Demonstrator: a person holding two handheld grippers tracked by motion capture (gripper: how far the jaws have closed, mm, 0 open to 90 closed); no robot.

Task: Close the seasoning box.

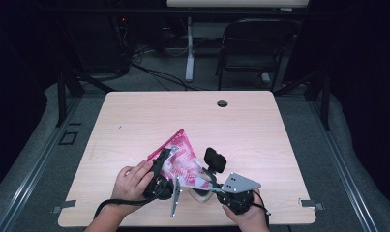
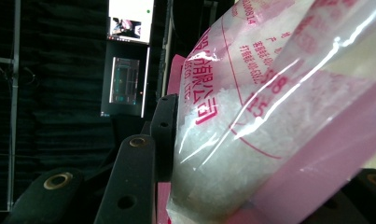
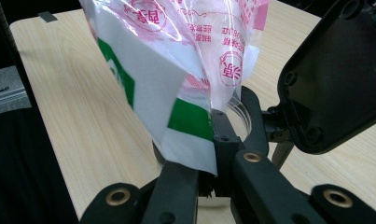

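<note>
Near the table's [image 1: 134,111] front edge, the left gripper [image 1: 162,162] clamps the pink-printed bag [image 1: 180,159] of white grains while the right gripper [image 1: 209,186] pinches its lower corner tight.

A light wooden table with rounded corners [image 1: 260,130] is carrying everything here, with a small round cable hole [image 1: 222,103] sitting near its far edge. A pink-printed clear plastic bag [image 1: 180,162] is resting on it.

The clear pink-printed plastic bag of white grains [image 2: 251,116] runs past the frame's edges, hiding the left gripper's far finger.
</note>
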